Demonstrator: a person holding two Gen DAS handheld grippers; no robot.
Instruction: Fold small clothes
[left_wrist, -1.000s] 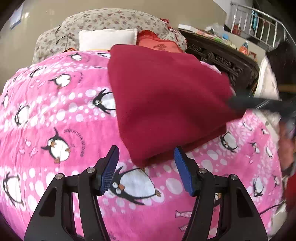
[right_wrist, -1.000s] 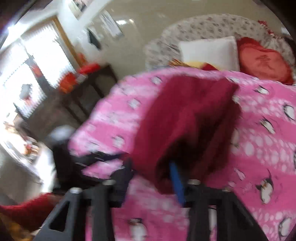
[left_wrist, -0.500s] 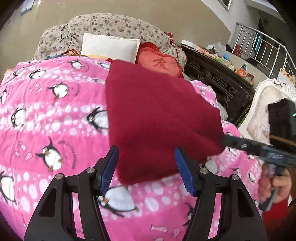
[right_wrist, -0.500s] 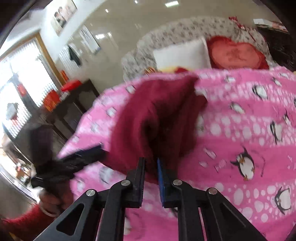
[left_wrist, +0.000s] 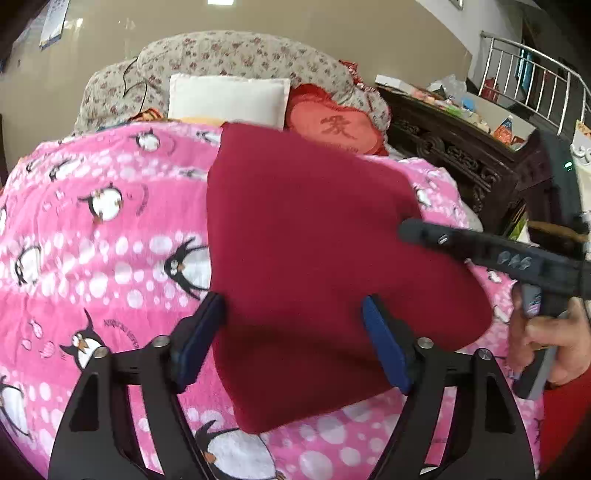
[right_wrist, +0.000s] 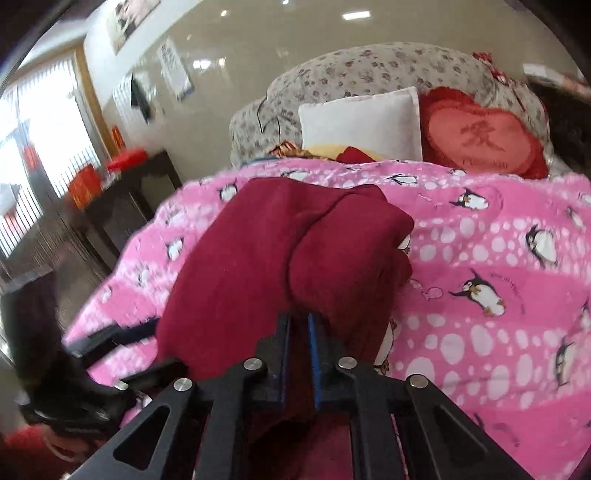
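A dark red cloth (left_wrist: 314, 258) lies folded on a pink penguin blanket (left_wrist: 92, 258). My left gripper (left_wrist: 291, 339) is open, its blue pads on either side of the cloth's near end. My right gripper (right_wrist: 299, 332) is shut on the cloth's edge (right_wrist: 288, 258), which bunches up in front of it. In the left wrist view the right gripper (left_wrist: 480, 251) reaches in from the right to the cloth's right edge. In the right wrist view the left gripper (right_wrist: 110, 339) shows at the lower left, partly under the cloth.
A white pillow (left_wrist: 227, 98) and a red heart cushion (left_wrist: 336, 125) lie at the bed's head by a floral headboard (left_wrist: 236, 55). A dark carved cabinet (left_wrist: 461, 162) stands to the right of the bed. A dark table (right_wrist: 122, 192) stands on the other side.
My left gripper has moved forward so its pads now flank the cloth's near end. My right gripper has closed on the cloth's edge and holds it.
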